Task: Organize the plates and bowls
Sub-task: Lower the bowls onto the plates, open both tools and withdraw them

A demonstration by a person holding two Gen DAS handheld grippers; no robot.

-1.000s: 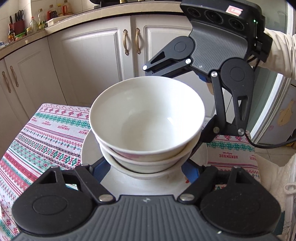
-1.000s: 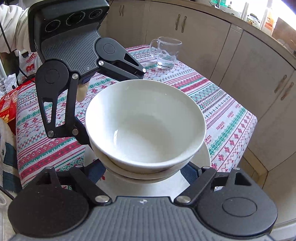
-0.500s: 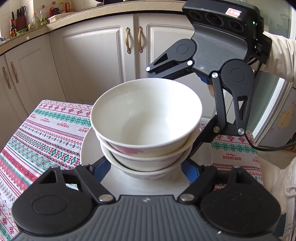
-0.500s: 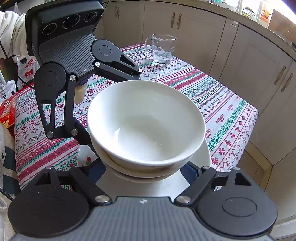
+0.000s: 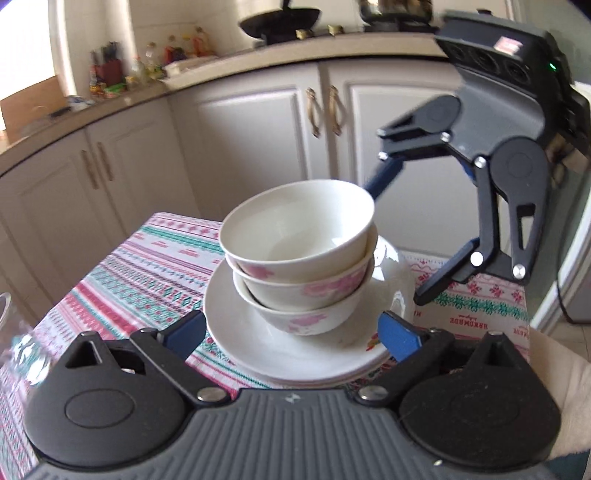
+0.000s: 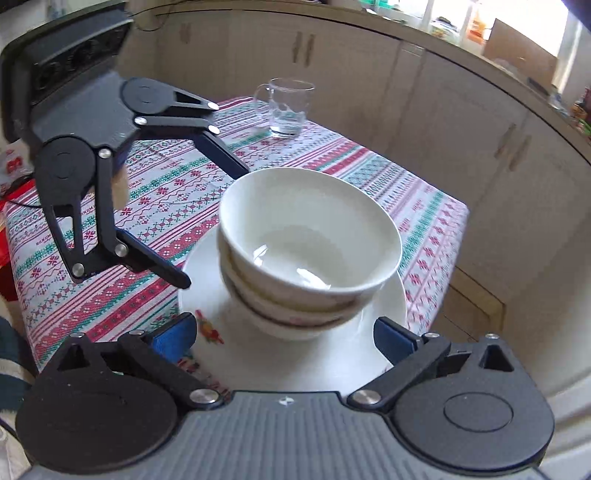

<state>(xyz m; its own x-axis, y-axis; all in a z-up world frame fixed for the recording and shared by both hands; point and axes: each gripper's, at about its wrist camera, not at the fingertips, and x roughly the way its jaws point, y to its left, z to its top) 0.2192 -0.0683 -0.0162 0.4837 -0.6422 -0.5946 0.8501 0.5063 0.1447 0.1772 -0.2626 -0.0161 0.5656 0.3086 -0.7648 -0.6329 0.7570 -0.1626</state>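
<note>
Three white bowls with pink flowers (image 5: 295, 236) (image 6: 310, 236) sit nested on a stack of white plates (image 5: 236, 317) (image 6: 369, 314), which rests on the patterned tablecloth. My left gripper (image 5: 291, 336) (image 6: 210, 225) is on one side of the stack and my right gripper (image 6: 284, 336) (image 5: 397, 242) faces it from the other. Both sets of jaws are opening. Their blue fingertips (image 5: 399, 339) (image 6: 173, 332) stand wide on either side of the plates' rim, clear of the bowls. Neither gripper holds anything.
A clear glass mug (image 6: 288, 107) stands at the table's far corner. The tablecloth (image 5: 147, 266) ends at an edge close behind the stack, facing cream cabinets (image 5: 258, 129). The counter above them carries bottles and a pan (image 5: 280, 18).
Both grippers, which were closed against the lower part of the stack, have opened wide and pulled back from it. The stack now looks smaller and farther away, standing on the cloth.
</note>
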